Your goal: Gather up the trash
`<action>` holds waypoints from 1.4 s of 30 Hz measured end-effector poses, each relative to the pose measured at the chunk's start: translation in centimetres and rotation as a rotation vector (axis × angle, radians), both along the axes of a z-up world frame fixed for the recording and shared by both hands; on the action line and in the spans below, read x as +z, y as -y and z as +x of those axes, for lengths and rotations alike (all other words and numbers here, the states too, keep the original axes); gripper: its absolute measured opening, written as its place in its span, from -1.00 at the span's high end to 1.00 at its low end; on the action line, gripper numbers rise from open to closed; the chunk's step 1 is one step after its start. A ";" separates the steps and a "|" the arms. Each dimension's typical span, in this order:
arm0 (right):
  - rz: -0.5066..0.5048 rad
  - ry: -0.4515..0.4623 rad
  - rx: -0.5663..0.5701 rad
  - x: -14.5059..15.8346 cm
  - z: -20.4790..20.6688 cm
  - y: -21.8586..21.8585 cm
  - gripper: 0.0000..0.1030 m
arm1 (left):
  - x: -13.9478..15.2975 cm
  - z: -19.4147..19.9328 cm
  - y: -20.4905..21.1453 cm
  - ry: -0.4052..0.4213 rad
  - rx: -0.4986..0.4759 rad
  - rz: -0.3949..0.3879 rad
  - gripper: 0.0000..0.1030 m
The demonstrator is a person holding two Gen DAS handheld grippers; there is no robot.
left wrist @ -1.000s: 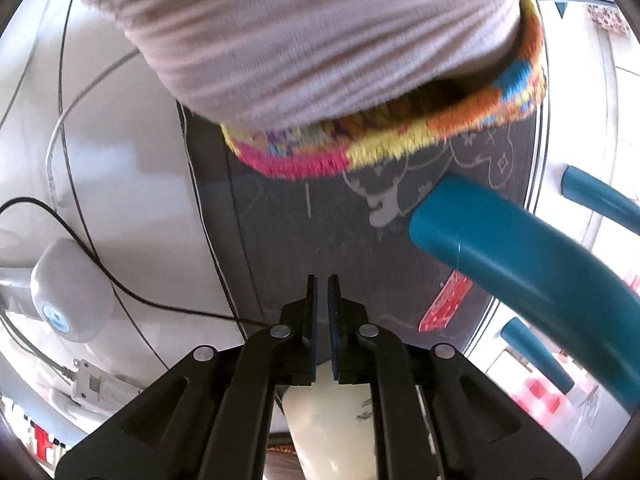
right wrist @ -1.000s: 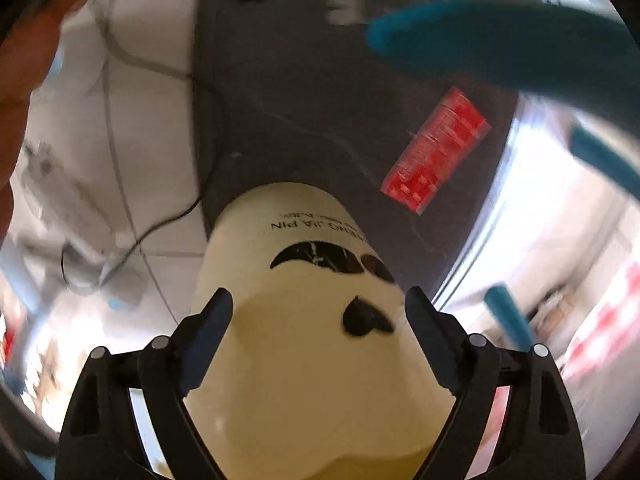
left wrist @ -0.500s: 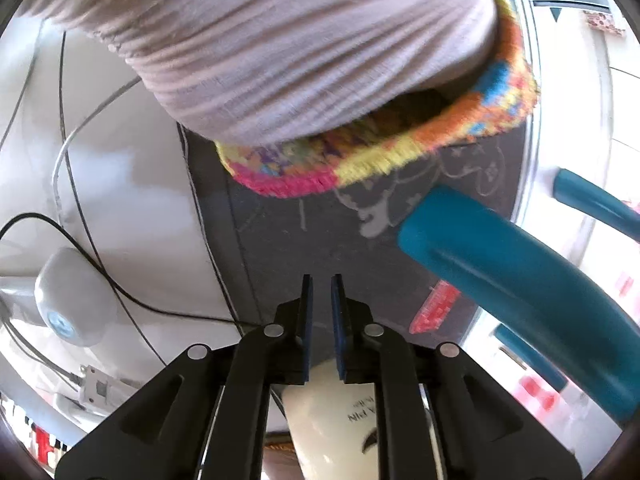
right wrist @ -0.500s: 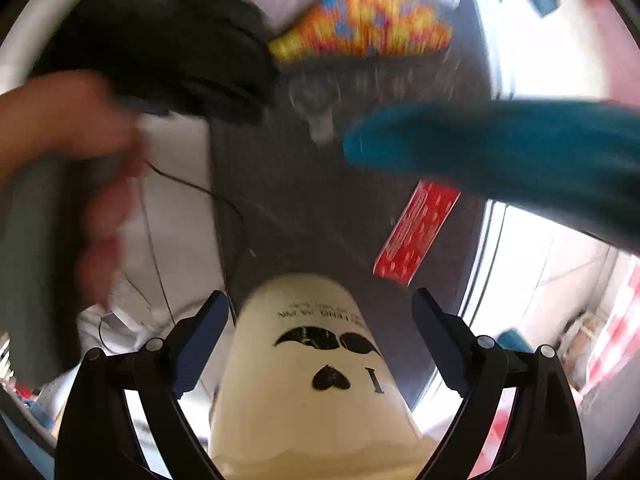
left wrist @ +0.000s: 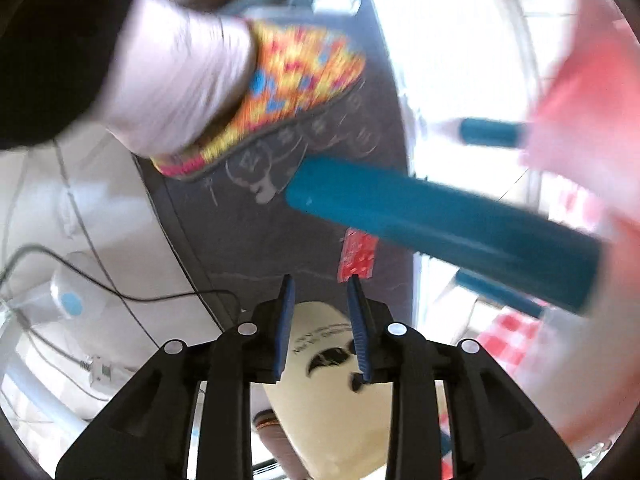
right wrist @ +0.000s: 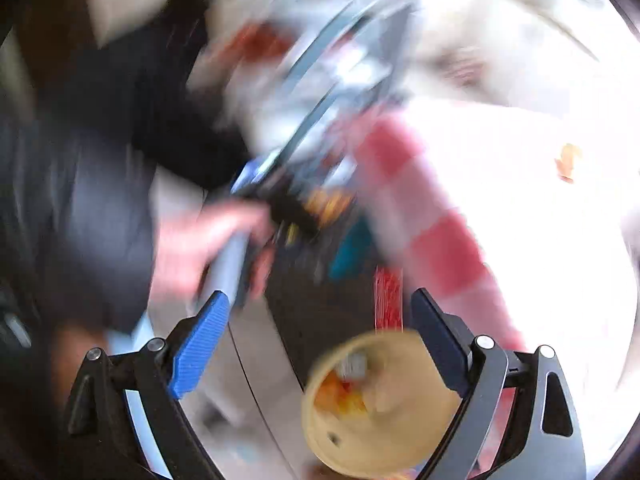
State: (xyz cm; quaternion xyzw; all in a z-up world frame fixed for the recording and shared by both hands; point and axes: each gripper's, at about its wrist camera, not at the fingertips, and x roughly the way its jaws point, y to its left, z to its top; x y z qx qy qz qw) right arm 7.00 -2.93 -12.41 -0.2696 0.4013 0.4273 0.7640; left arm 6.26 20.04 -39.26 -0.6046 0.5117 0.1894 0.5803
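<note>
A cream paper cup (left wrist: 340,392) with black face marks lies on the floor just beyond my left gripper (left wrist: 320,292), whose jaws stand apart and empty above it. In the blurred right wrist view the same cup (right wrist: 380,404) shows its open mouth with scraps inside, low between the wide-open fingers of my right gripper (right wrist: 320,312), nearer the right finger; contact cannot be told. A red wrapper (left wrist: 357,256) lies on the dark grey mat (left wrist: 248,232) beyond the cup; it also shows in the right wrist view (right wrist: 388,296).
A teal table leg (left wrist: 440,220) crosses above the mat. A foot in a colourful knitted slipper (left wrist: 280,92) stands on the mat's far end. Cables and a white adapter (left wrist: 72,300) lie on the white floor at left. A red checked cloth (right wrist: 432,216) hangs at right.
My left gripper's jaws have opened from nearly shut. My right gripper has swung fast; the cup, between its fingers before, now shows its open mouth. The slippered foot is farther away.
</note>
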 end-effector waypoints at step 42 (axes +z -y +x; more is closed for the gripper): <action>0.075 -0.010 -0.912 -2.2 29.2 14.4 -0.89 | 25.3 1.9 -7.9 0.507 -0.203 0.357 -0.18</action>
